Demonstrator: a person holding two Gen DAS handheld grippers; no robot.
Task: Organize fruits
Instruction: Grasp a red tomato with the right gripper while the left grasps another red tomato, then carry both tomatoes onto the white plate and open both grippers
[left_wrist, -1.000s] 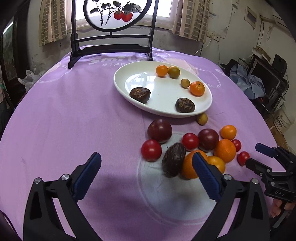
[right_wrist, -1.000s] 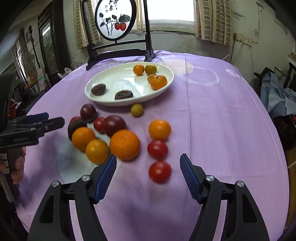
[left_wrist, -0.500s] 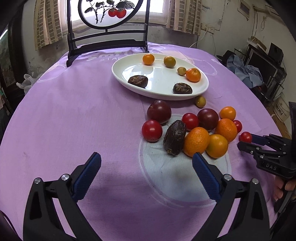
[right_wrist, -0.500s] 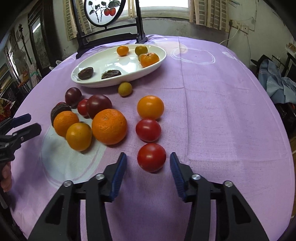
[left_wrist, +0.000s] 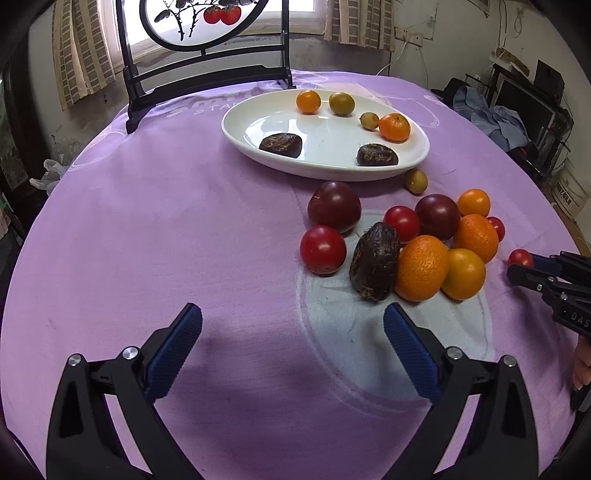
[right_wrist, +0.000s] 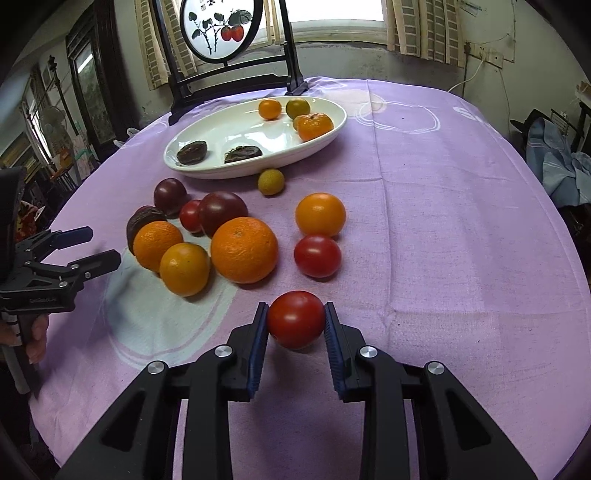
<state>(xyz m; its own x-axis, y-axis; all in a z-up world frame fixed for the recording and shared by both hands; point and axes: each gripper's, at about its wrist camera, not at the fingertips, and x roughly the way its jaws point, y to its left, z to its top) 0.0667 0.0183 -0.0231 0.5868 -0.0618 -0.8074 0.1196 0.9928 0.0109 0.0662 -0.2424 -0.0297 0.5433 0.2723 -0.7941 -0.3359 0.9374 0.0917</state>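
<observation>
- Purple-clothed worktop (right_wrist: 461, 221), carrying a white oval plate (right_wrist: 207, 129) already holding six fruits at the far side.
- Loose pile of oranges and tomatoes near the middle, headed by one big orange (right_wrist: 243, 249).
- Left claw (left_wrist: 291, 343) spread wide and empty, hovering short of the pile, unchanged from half a second ago.
- Right claw (right_wrist: 295, 326), wide a second ago, now closed onto a red tomato (right_wrist: 295, 319) at the pile's near edge: probably ready to lift toward the plate.
</observation>
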